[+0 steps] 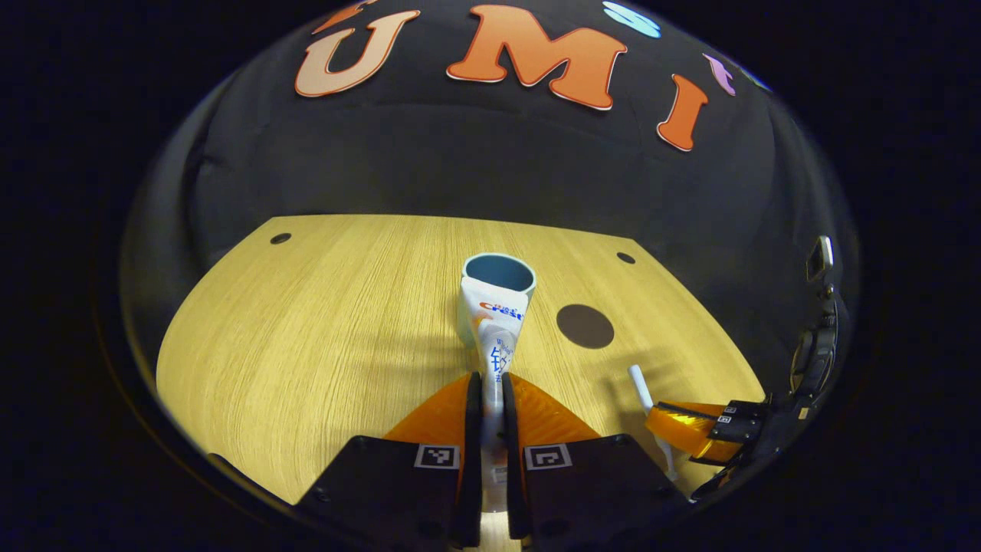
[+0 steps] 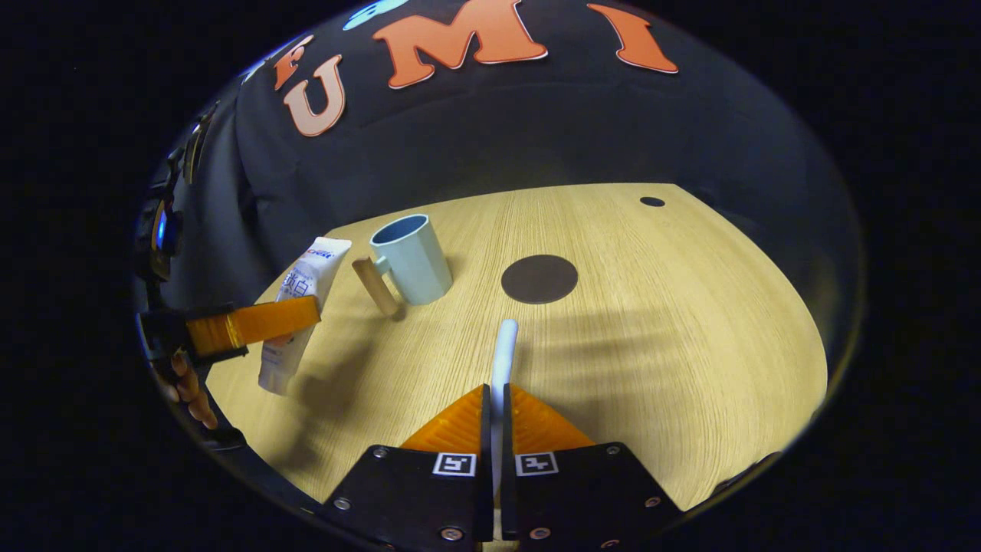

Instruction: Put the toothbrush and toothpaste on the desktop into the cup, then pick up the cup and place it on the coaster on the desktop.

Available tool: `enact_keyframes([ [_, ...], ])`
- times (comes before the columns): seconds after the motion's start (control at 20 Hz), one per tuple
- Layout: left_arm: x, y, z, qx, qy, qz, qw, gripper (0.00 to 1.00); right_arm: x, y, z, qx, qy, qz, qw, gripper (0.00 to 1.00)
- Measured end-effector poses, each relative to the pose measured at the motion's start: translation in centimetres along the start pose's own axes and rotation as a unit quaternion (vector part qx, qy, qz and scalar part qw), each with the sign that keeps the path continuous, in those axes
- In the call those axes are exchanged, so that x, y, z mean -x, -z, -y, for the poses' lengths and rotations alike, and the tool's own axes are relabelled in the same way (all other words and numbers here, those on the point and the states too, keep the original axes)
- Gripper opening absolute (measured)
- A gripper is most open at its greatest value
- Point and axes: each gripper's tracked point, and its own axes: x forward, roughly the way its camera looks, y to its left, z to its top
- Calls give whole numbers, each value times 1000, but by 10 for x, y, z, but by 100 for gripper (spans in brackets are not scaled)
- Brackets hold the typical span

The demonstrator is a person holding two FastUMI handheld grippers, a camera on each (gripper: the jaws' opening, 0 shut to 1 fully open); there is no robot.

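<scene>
two items in hand, both lifted off the desktop [image 2: 651, 322]; your left gripper [image 1: 490, 387] pinches the toothpaste [image 1: 498, 330] low on its body, broad end pointing at the cup [image 1: 497, 295]; soft tube, likely to buckle, so squeeze gently; your right gripper [image 2: 497, 399] is clamped on the toothbrush [image 2: 503, 353]; light, stiff, slippery handle; cup stands beside the coaster [image 2: 539, 278], empty; take it by its handle [image 2: 375, 286].

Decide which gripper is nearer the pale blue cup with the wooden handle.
Left. The left gripper holds the toothpaste tube just short of the cup; the right gripper, holding the toothbrush, sits farther back.
</scene>
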Motion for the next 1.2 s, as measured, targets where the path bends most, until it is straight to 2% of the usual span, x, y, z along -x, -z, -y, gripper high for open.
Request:
enact_keyframes([
  [0.4,-23,-52,5,-31,14,77,996,17,19,-31,15,-3,5,53,999,4],
  [0.6,-34,-71,12,-38,26,114,992,17,19,-46,25,-7,7,71,997,5],
  [0.8,-50,-94,9,-56,23,160,985,17,15,-59,31,-10,9,91,996,5],
  [1.05,-64,-114,18,-49,42,202,977,17,3,-68,40,-13,15,103,994,5],
  [1.2,-74,-117,17,-45,45,208,976,17,-4,-71,43,-12,16,106,994,5],
])
